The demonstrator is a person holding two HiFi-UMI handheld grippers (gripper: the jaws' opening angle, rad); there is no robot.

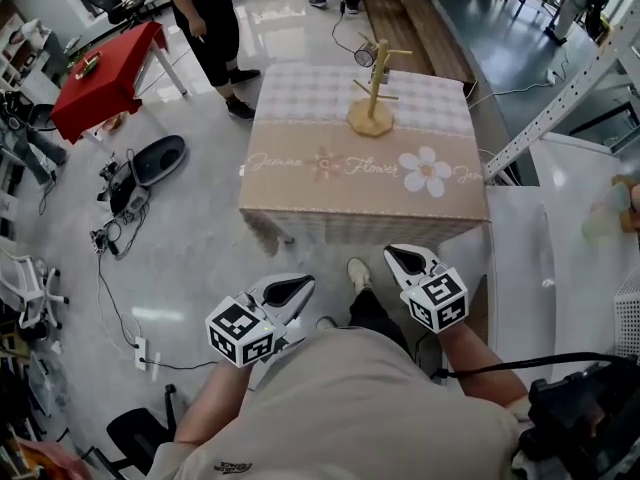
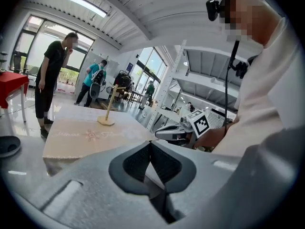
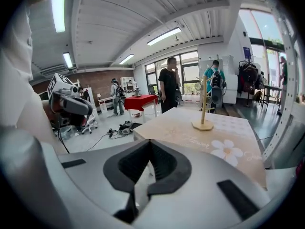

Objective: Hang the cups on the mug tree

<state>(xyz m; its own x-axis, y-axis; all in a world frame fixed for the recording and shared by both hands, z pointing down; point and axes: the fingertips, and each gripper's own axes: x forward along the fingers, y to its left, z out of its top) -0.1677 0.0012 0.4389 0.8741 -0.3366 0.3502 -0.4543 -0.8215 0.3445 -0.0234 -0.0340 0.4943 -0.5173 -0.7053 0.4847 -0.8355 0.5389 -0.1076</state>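
A wooden mug tree (image 1: 372, 93) stands on the far half of a table with a beige flowered cloth (image 1: 365, 168). One metallic cup (image 1: 366, 56) hangs on an upper peg at the tree's left. Both grippers are held close to the person's body, well short of the table. My left gripper (image 1: 288, 290) is shut with nothing between its jaws, and so is my right gripper (image 1: 410, 260). The left gripper view shows the left gripper (image 2: 151, 143) with its tips touching and the tree (image 2: 108, 109) far off. In the right gripper view the right gripper (image 3: 150, 142) is closed too, the tree (image 3: 203, 109) ahead.
A person in black (image 1: 210, 18) stands beyond the table's left corner. A red table (image 1: 105, 73) is at far left, with cables and gear (image 1: 125, 193) on the floor. A white truss (image 1: 570, 88) and a white surface (image 1: 560, 238) border the right side.
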